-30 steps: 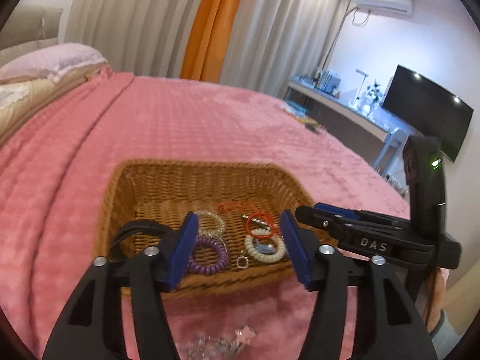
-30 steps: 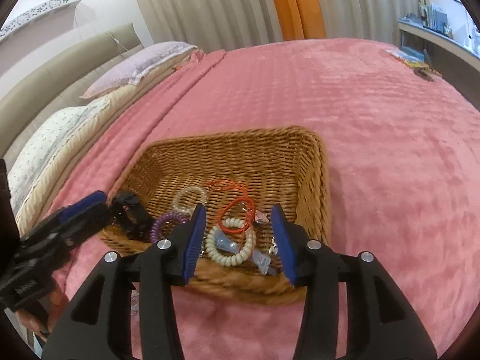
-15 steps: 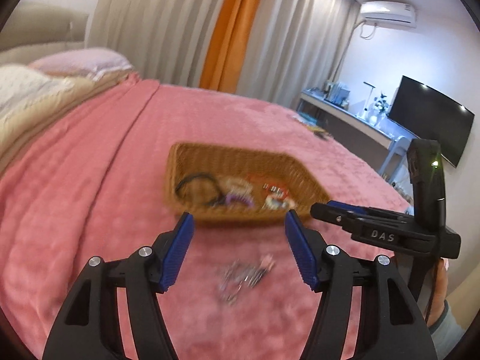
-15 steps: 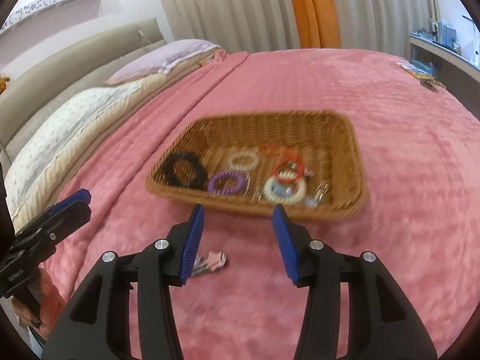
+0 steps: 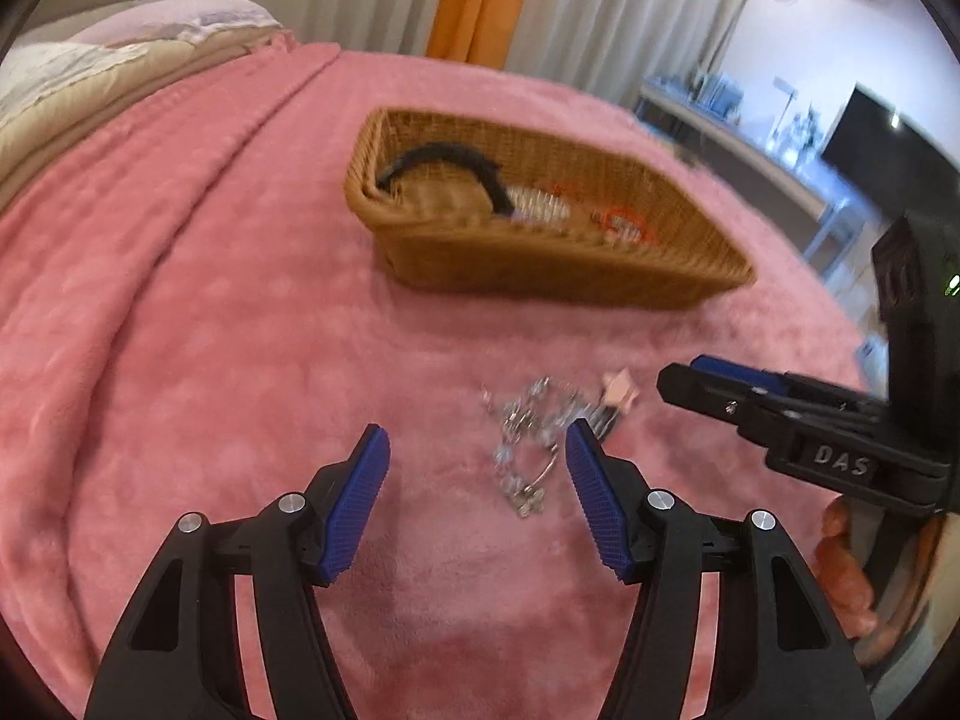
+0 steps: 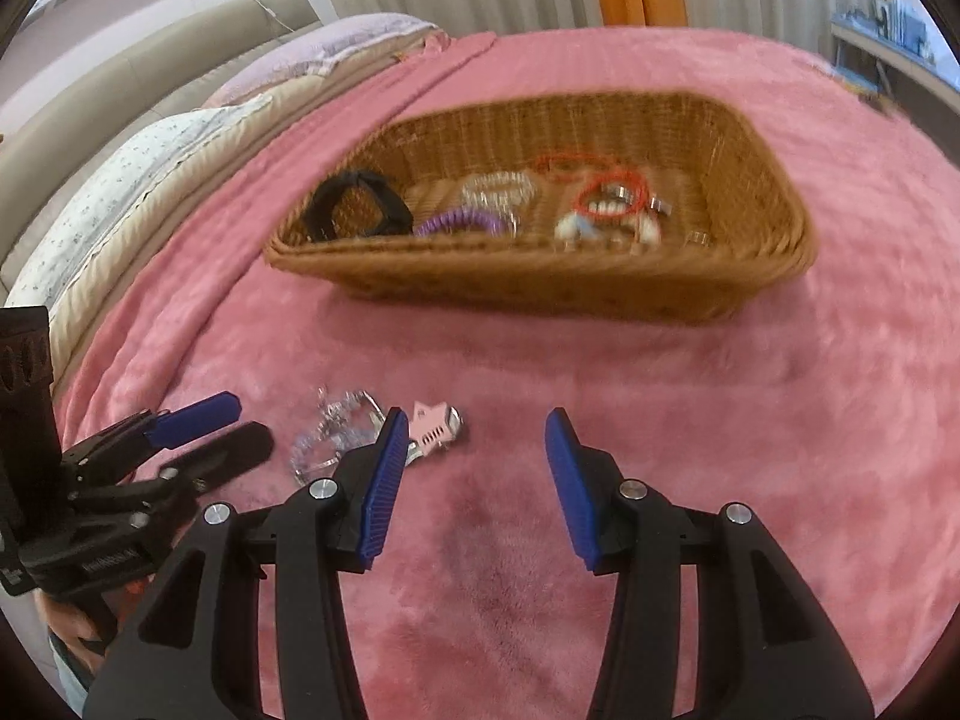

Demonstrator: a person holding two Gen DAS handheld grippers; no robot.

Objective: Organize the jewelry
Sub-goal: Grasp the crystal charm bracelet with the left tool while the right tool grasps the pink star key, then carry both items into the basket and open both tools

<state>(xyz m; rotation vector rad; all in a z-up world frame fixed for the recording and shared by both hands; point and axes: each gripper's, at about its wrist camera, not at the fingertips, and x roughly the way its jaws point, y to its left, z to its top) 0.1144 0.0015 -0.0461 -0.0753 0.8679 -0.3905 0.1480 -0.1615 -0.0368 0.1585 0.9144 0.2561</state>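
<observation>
A wicker basket (image 5: pixel 420 252) (image 6: pixel 540 294) sits on the pink bed cover and holds a black band (image 6: pixel 354 204), a purple coil bracelet (image 6: pixel 459 221), a clear bead bracelet (image 6: pixel 498 186), a red cord (image 6: pixel 612 192) and a white bracelet. A silver chain bracelet (image 5: pixel 528 438) (image 6: pixel 327 438) with a pink charm (image 5: pixel 618 387) (image 6: pixel 432 426) lies on the cover in front of the basket. My left gripper (image 5: pixel 477 492) is open and empty, just short of the chain. My right gripper (image 6: pixel 474 480) is open and empty, right of the charm.
The pink bed cover (image 5: pixel 180 300) spreads all round. Pillows (image 6: pixel 150 168) lie at the far left. A desk and a TV (image 5: pixel 888 150) stand beyond the bed's right edge. The right gripper shows at the right of the left wrist view (image 5: pixel 780 414).
Both grippers have pulled back from over the basket and dropped toward the cover. The basket now lies farther off, and the silver chain lies between and just ahead of the open fingers.
</observation>
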